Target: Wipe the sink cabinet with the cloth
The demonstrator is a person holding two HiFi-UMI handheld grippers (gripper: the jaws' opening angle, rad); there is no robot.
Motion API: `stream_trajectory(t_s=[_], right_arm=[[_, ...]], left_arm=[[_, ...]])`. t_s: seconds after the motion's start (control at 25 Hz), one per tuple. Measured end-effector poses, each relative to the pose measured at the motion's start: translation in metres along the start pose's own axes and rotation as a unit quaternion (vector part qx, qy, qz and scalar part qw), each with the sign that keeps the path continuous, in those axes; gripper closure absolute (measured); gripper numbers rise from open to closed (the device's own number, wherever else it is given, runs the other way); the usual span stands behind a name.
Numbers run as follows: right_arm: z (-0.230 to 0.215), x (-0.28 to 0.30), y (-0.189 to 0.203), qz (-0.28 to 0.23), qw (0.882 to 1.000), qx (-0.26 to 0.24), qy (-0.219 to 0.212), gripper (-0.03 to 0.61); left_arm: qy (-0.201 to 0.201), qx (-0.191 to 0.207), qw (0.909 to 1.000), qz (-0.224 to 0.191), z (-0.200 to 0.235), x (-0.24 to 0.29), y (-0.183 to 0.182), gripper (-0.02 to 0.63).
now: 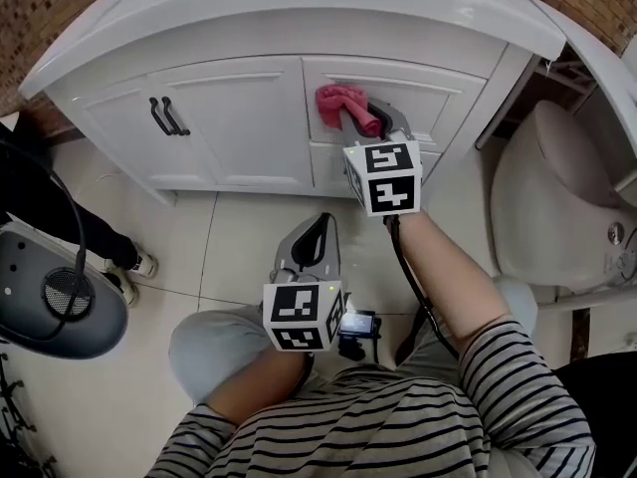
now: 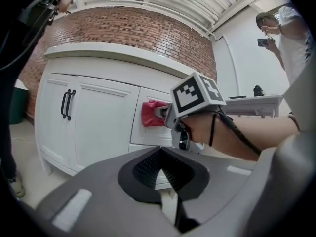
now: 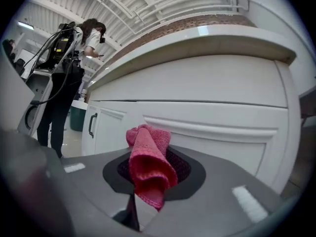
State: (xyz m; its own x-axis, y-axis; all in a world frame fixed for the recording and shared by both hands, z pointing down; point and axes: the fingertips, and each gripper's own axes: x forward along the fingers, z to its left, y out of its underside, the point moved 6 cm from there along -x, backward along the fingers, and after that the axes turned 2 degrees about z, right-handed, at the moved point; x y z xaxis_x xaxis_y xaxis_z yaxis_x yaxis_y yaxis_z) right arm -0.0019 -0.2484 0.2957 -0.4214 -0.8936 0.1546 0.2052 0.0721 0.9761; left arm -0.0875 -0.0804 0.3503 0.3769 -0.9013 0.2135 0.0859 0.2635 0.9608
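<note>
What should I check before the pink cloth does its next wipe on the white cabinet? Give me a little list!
1. Cloth held tight by the right gripper: ok, the jaws are shut on it.
2. Cloth meeting the drawer front: ok, it looks pressed against it in the left gripper view.
3. Left gripper out of the way: ok, it is shut, empty and low near the knee.
4. Door handles clear of the wiping spot: ok, they are off to the left.
5. Cloth clean or damp enough: cannot tell.
</note>
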Motion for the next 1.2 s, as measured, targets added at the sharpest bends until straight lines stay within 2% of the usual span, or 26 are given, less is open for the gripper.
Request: stream_trajectory(t_s=[0.2,0.56,0.72,0.76,0.84,0.92,1.04,1.12,1.2], right_arm=[[-0.051,-0.036,0.009,-0.003,0.998,0.053,0.041,0.485],[-0.142,-0.088,0.039,0.015,0.987,0.081,0.14,0.482],[-0.16,-0.119,0.049,0.014,0.975,0.115,0.189,0.486],[-0.154,-0.123,0.048,0.007,0.975,0.125,0.182,0.486],[-0.124,-0.119,0.042,-0.013,0.982,0.131,0.133,0.486],[-0.077,-0.096,0.036,-0.027,0.99,0.128,0.05,0.486],[-0.006,-0.044,0.041,-0.016,0.992,0.105,-0.064,0.486],[0.025,-0.01,0.048,0.001,0.992,0.084,-0.093,0.486],[0.038,0.015,0.054,0.014,0.993,0.068,-0.096,0.486]], left_arm=[[0.004,0.004,1.0,0.007,-0.003,0.003,0.004,0.62],[0.005,0.025,0.9996,0.015,-0.013,0.006,0.008,0.62],[0.003,0.016,0.9998,0.01,-0.01,0.002,0.004,0.62],[0.003,0.012,0.9999,0.007,-0.01,0.001,0.003,0.62],[0.006,0.007,1.0,0.0,-0.011,-0.001,0.0,0.62],[0.005,0.003,1.0,-0.007,-0.01,-0.002,-0.003,0.62],[0.001,-0.003,0.9999,-0.012,-0.006,-0.003,-0.004,0.62],[-0.002,-0.01,0.9999,-0.011,-0.004,-0.004,-0.003,0.62],[-0.005,-0.015,0.9998,-0.011,-0.002,-0.005,-0.003,0.62]])
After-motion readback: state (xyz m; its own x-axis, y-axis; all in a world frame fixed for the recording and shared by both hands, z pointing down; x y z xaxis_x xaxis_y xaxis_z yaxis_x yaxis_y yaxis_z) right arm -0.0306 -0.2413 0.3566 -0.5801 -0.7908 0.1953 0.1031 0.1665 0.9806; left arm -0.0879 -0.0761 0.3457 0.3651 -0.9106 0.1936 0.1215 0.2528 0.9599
